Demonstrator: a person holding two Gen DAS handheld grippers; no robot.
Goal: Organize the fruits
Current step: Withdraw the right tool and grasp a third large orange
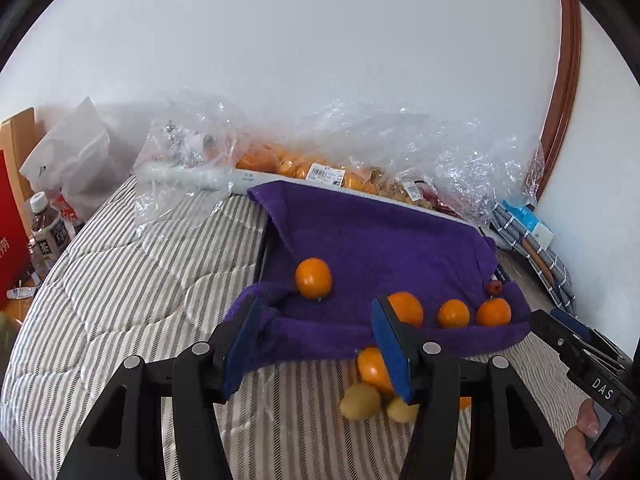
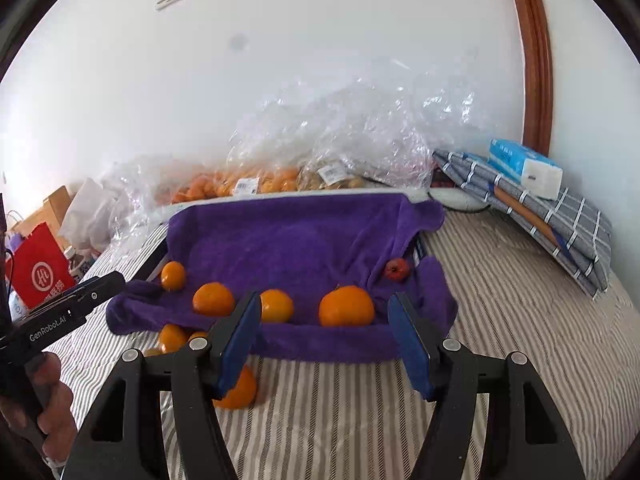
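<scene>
Left gripper (image 1: 320, 344) spread wide, empty, low over the near edge of a purple towel (image 1: 380, 240) draped in a tray on a striped bed (image 1: 120, 280). Right gripper (image 2: 326, 340) likewise spread and empty, facing an orange (image 2: 346, 306) on the towel. Four oranges along the towel's fold, one (image 1: 313, 278) set apart to the left; a small red fruit (image 2: 397, 269) at the right edge. More oranges (image 1: 374, 366) and two yellowish fruits (image 1: 360, 400) on the bed just before the towel. Bagged fruit (image 2: 240, 184) against the wall.
</scene>
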